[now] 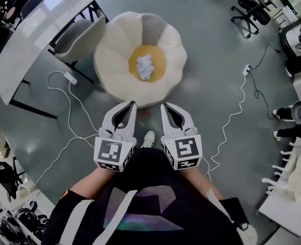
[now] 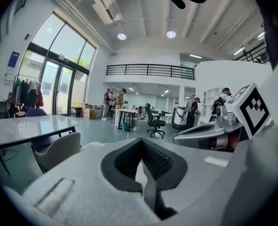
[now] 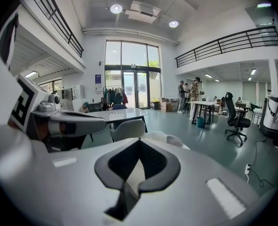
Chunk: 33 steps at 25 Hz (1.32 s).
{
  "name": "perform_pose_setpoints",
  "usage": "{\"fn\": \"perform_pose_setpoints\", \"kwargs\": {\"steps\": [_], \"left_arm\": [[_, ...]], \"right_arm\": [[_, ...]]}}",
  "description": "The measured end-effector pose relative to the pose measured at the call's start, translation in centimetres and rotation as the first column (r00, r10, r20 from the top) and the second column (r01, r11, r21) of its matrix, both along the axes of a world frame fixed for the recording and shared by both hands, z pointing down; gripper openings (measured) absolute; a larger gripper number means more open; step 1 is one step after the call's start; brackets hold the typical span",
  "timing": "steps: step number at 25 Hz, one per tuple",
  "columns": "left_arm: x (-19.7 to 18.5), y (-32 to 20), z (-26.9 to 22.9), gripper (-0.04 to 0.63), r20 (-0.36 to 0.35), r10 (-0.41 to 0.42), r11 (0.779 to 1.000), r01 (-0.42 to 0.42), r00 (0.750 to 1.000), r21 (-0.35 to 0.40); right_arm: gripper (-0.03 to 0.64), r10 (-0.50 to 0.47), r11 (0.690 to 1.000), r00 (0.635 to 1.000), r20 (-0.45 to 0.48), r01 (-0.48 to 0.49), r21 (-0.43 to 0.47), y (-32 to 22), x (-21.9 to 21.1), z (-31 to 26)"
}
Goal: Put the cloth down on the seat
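A crumpled white cloth [image 1: 145, 66] lies on the orange centre of a cream, flower-shaped floor seat [image 1: 115, 50]. Both grippers hang side by side in front of the person's body, short of the seat's near edge and well apart from the cloth. My left gripper [image 1: 133, 104] has its jaws together with nothing between them, as the left gripper view [image 2: 140, 141] also shows. My right gripper [image 1: 163, 106] is likewise shut and empty [image 3: 139, 141]. The seat's pale rim [image 3: 169, 138] peeks over the right jaws.
A white table [image 1: 38, 24] and a grey chair [image 1: 79, 37] stand left of the seat. White cables [image 1: 69, 111] and a power strip [image 1: 247, 69] trail across the grey floor. An office chair [image 1: 250, 9] and equipment line the right side. The person's shoe [image 1: 148, 138] shows between the grippers.
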<state>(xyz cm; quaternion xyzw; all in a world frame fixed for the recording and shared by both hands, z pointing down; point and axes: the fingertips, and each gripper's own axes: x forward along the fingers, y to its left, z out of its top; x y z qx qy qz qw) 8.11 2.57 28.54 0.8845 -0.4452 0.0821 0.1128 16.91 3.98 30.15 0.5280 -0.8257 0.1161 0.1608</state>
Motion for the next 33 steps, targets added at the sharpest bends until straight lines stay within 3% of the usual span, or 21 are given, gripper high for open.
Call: {"fn": "perform_pose_setpoints", "kwargs": {"steps": [14, 33], "left_arm": [[-0.4, 1.1, 0.5, -0.002, -0.003, -0.008, 1.000, 0.008, 1.000, 0.005], [0.0, 1.3, 0.3, -0.003, -0.010, -0.019, 1.000, 0.019, 1.000, 0.011]], "right_arm": [[-0.002, -0.059, 0.998, 0.998, -0.007, 0.059, -0.009, 1.2, -1.5, 0.9], [-0.002, -0.053, 0.999, 0.999, -0.006, 0.053, -0.005, 1.2, -0.7, 1.0]]}}
